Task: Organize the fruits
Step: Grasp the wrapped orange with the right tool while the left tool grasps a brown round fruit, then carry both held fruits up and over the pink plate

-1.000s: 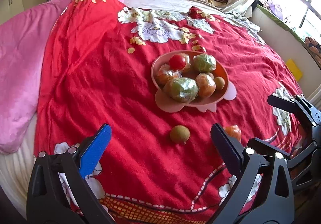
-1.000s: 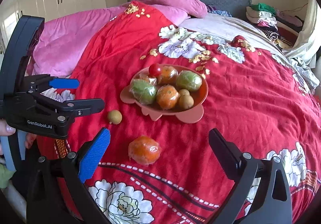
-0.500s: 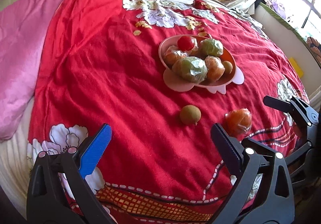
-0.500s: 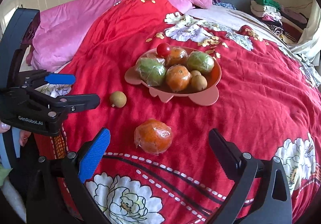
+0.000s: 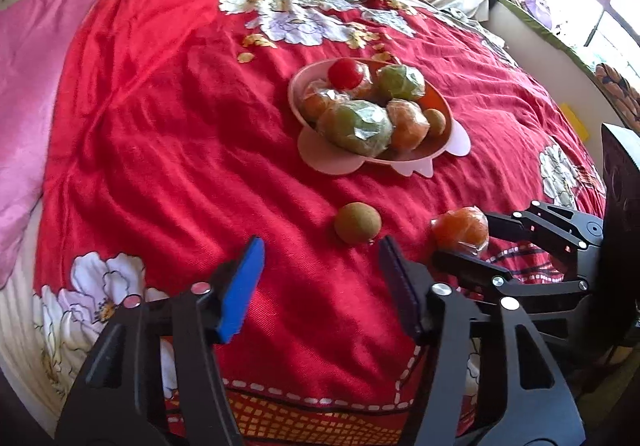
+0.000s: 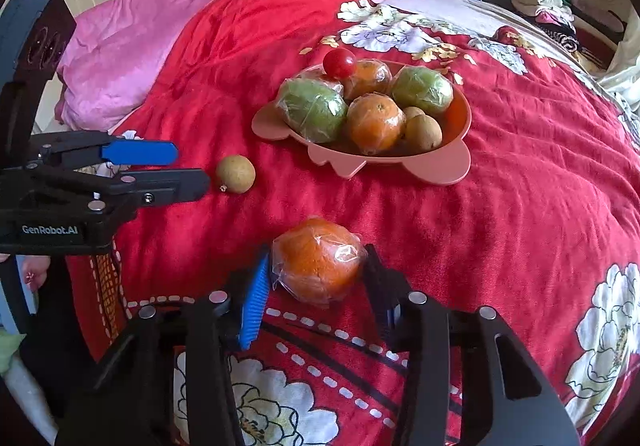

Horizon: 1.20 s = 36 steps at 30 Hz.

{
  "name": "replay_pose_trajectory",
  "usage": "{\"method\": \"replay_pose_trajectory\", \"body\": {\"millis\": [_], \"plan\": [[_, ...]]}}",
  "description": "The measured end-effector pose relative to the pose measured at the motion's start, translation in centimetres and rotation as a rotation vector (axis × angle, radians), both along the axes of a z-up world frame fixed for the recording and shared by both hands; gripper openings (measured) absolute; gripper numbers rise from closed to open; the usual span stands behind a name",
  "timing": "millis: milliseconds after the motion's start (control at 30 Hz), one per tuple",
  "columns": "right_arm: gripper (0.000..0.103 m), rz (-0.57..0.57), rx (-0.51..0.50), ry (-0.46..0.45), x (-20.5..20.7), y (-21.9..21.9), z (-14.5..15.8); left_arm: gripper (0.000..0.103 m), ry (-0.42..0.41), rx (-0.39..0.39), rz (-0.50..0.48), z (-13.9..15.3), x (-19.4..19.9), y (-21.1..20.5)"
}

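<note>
My right gripper [image 6: 316,278] is closing around the wrapped orange [image 6: 318,260] near the foot edge of the red blanket [image 6: 520,206], its pads against the wrap. My left gripper [image 5: 320,270] is closing on nothing, with the small brown fruit [image 5: 357,222] just ahead of its fingertips (not between them). The pink bowl [image 6: 440,166] of fruit sits mid-blanket.

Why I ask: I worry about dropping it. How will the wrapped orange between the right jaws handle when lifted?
The wrapped orange is round, so it would probably roll on the soft red quilt if released. Its glossy, crinkled film looks slippery and may shift against the closing right gripper. It looks firm, unlikely to squash.
</note>
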State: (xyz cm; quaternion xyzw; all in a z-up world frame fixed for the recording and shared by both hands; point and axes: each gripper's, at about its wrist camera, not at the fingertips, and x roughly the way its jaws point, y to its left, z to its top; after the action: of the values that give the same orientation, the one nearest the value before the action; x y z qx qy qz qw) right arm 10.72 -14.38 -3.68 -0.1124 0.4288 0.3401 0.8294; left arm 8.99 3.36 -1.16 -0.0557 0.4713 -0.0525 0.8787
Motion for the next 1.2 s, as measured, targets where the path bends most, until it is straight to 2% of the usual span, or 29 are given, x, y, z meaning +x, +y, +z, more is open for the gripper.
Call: {"method": "replay_pose_trajectory", "body": {"millis": [133, 300, 533, 867, 1200], "plan": [[0.042, -0.011, 0.014, 0.002, 0.1, -0.5, 0.5, 0.037, 0.005, -0.018, -0.033, -0.1, 0.6, -0.8], [0.042, -0.036, 0.028, 0.002, 0.3, -1.5, 1.1, 0.02, 0.026, -0.024, -0.062, -1.0, 1.8, -1.7], [0.042, -0.071, 0.053, -0.019, 0.8, -3.0, 2.5, 0.019, 0.022, -0.029, -0.062, -1.0, 2.8, -1.8], [0.042, -0.099, 0.079, -0.066, 2.1, -4.3, 4.7, 0.019, -0.06, -0.049, -0.064, 3.2, 3.6, -1.4], [0.042, -0.101, 0.084, -0.104, 3.4, -4.4, 6.2, 0.019, -0.071, -0.042, -0.069, 4.2, 6.3, -2.0]]}}
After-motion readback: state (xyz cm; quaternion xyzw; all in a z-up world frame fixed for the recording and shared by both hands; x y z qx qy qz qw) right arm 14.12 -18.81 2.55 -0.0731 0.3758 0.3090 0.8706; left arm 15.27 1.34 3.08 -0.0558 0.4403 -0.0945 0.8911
